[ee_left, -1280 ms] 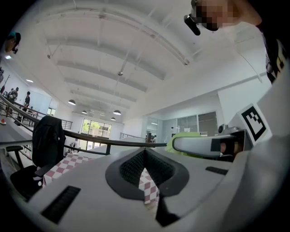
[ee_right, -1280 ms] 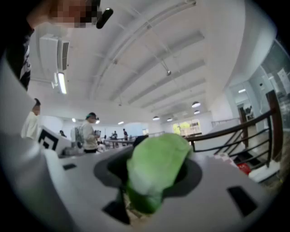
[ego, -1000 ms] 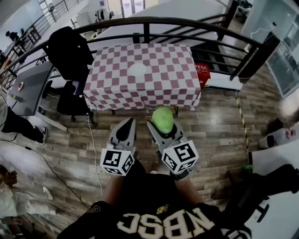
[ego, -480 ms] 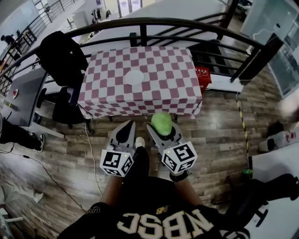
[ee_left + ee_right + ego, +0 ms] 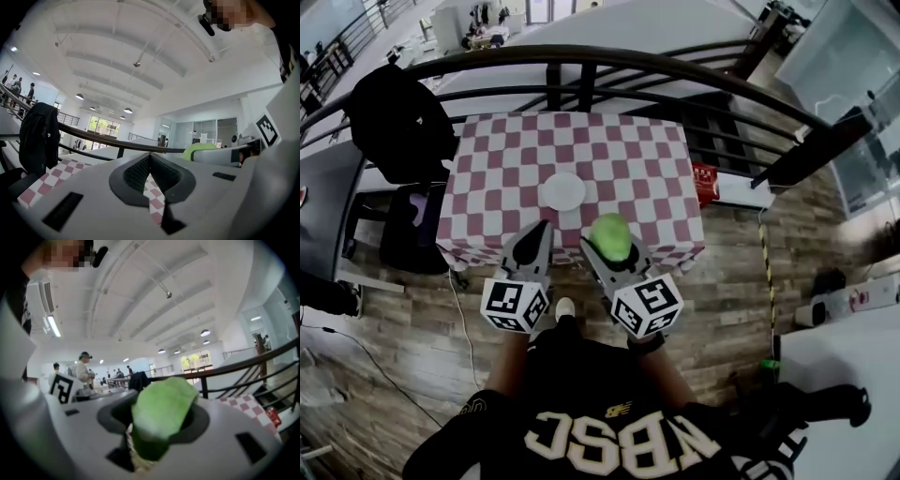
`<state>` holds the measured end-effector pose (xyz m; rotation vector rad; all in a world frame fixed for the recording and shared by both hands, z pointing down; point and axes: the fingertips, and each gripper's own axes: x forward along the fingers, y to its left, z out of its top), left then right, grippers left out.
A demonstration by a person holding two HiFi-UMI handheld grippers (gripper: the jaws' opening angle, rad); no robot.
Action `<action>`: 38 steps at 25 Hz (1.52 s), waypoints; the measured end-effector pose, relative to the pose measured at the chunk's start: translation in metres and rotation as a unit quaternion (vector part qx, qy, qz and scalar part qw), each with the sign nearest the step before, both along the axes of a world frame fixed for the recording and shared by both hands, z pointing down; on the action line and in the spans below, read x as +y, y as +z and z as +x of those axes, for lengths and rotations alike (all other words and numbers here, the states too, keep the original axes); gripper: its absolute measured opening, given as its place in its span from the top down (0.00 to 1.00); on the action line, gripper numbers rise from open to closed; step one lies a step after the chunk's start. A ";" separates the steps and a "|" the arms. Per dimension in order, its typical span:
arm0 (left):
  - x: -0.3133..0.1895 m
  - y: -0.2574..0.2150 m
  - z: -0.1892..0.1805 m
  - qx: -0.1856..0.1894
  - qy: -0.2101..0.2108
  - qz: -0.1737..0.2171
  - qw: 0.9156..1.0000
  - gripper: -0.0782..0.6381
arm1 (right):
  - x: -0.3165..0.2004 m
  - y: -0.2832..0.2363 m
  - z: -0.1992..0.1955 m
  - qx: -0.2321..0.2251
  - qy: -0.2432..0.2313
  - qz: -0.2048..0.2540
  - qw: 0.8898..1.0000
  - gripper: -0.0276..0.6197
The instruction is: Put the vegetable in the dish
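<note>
My right gripper (image 5: 607, 246) is shut on a pale green leafy vegetable (image 5: 609, 234), which fills the space between its jaws (image 5: 161, 416). It hangs over the near edge of a table with a red-and-white checked cloth (image 5: 619, 169). A small white dish (image 5: 562, 191) lies near the middle of that cloth, up and to the left of the vegetable. My left gripper (image 5: 540, 230) is shut with nothing in it (image 5: 150, 161), its tips just below the dish. In the left gripper view the vegetable (image 5: 199, 151) shows to the right.
A dark curved railing (image 5: 581, 61) runs behind the table. A chair draped with a black jacket (image 5: 394, 122) stands at the table's left, and a red crate (image 5: 705, 178) sits at its right. The wood floor (image 5: 741, 281) lies below. People stand far off (image 5: 84, 369).
The table and dish have come closer and lower in the head view. Both grippers now reach over the table's near edge; the vegetable stays gripped in the right one.
</note>
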<state>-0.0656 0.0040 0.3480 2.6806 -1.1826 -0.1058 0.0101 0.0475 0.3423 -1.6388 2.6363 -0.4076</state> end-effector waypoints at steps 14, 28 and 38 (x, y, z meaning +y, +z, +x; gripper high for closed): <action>-0.117 0.080 0.008 -0.001 -0.002 -0.096 0.995 0.86 | -0.102 0.095 0.007 -0.026 -0.025 -0.105 0.994 0.64; -0.202 0.167 -0.006 -0.045 -0.071 -0.161 0.983 0.86 | -0.200 0.215 0.019 -0.023 -0.096 -0.221 0.970 0.64; -0.209 0.226 -0.017 -0.082 -0.096 -0.220 0.967 0.86 | -0.233 0.290 -0.022 -0.043 -0.158 -0.281 0.946 0.64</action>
